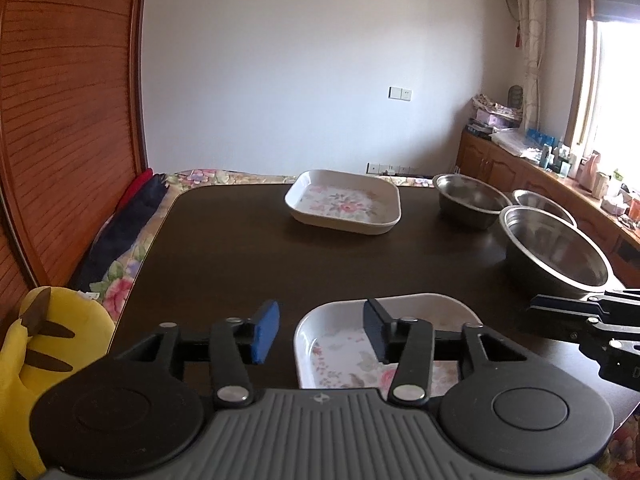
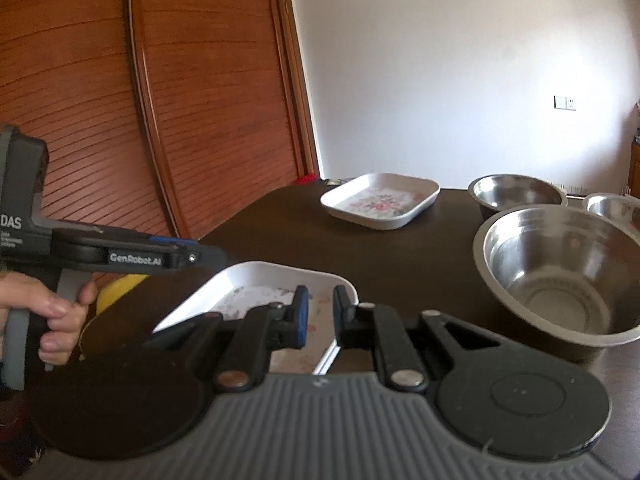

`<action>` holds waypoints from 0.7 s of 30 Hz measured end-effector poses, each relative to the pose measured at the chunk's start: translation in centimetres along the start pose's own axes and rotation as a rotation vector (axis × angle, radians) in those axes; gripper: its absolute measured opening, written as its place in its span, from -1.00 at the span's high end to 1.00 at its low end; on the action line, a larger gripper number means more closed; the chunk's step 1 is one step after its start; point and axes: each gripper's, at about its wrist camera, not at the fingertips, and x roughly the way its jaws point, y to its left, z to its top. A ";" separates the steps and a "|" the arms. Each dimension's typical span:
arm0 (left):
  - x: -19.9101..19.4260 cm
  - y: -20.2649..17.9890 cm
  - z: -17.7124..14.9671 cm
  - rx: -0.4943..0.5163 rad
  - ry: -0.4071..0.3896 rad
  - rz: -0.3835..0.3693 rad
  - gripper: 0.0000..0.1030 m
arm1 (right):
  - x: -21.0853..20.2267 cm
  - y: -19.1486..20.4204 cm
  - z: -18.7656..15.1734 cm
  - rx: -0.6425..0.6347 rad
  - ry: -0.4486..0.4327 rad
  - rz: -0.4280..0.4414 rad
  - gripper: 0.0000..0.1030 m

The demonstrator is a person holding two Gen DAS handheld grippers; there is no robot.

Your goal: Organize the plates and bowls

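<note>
A white floral rectangular dish (image 1: 340, 344) (image 2: 256, 292) lies at the near edge of the dark table (image 1: 240, 248). My left gripper (image 1: 320, 330) (image 2: 200, 256) stands open astride its left rim, pads not touching it. A second floral dish (image 1: 344, 202) (image 2: 380, 202) sits at the far side. To the right stand three steel bowls: a large one (image 1: 556, 252) (image 2: 560, 272), a middle one (image 1: 468, 198) (image 2: 516, 194) and a small one (image 1: 544, 202) (image 2: 612, 206). My right gripper (image 2: 320, 314) (image 1: 538, 306) is shut on nothing, above the near dish's right side.
A wooden slatted door (image 1: 60, 120) runs along the left. A yellow plush toy (image 1: 52, 332) and floral bedding (image 1: 120, 280) lie beside the table's left edge. A cluttered counter (image 1: 560, 160) stands under the window at the right. A hand (image 2: 52, 312) holds the left gripper's handle.
</note>
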 end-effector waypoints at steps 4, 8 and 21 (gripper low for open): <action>-0.4 -0.5 0.3 0.015 -0.015 0.003 -0.64 | -0.7 0.2 0.0 -0.022 -0.019 -0.008 0.73; -0.9 -0.8 0.6 0.028 -0.037 0.010 -0.84 | -1.3 0.3 0.3 -0.032 -0.034 -0.014 0.73; -2.6 -1.2 1.7 0.027 -0.133 0.028 -1.00 | -2.4 0.3 1.4 -0.060 -0.072 -0.054 0.37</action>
